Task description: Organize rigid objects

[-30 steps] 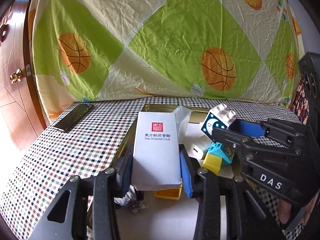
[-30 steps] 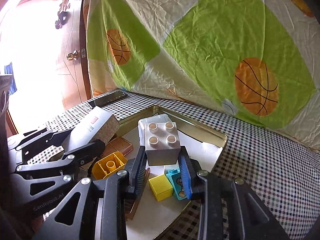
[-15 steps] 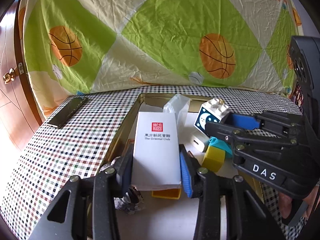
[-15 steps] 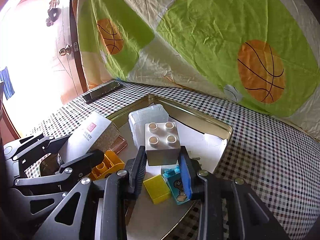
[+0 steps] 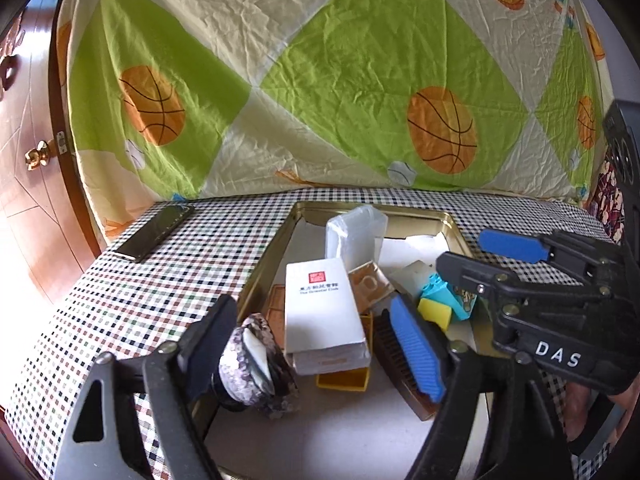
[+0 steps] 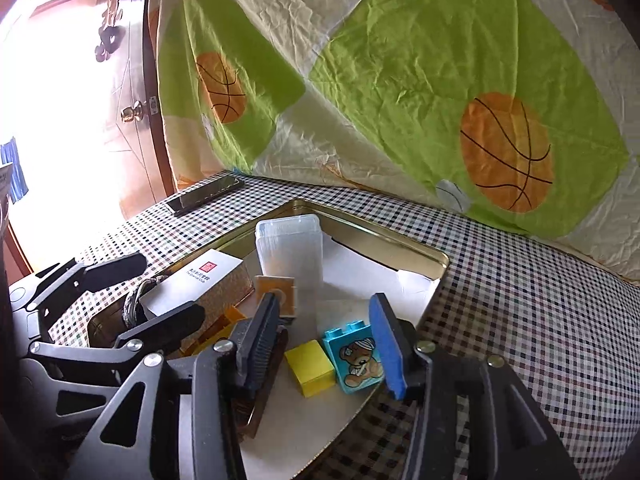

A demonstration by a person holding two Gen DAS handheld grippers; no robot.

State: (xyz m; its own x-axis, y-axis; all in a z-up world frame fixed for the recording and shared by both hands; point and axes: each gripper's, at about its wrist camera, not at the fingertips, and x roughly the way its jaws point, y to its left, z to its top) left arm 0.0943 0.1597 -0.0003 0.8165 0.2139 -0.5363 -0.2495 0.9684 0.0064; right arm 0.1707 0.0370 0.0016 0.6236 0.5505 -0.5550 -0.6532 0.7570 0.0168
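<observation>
A gold metal tray (image 5: pixel 408 216) (image 6: pixel 436 258) on the checked table holds the objects. The white box with a red seal (image 5: pixel 322 308) (image 6: pixel 200 282) lies in it, resting on a yellow brick (image 5: pixel 342 380). My left gripper (image 5: pixel 316 344) is open and empty around the box. My right gripper (image 6: pixel 324 344) is open and empty above a yellow cube (image 6: pixel 310 368) and a teal bear brick (image 6: pixel 356 356). A clear plastic case (image 6: pixel 290 250) (image 5: pixel 354 236) stands upright behind. The grey brick is not visible.
A black phone (image 5: pixel 154 232) (image 6: pixel 206 196) lies on the checked tablecloth at the far left. A purple-patterned round object (image 5: pixel 256 364) sits by my left finger. A basketball-print sheet hangs behind. A wooden door (image 6: pixel 120 92) is at the left.
Both grippers have opened. The left let go of the white box, which now lies in the tray. The right let go of the grey brick, which is out of sight.
</observation>
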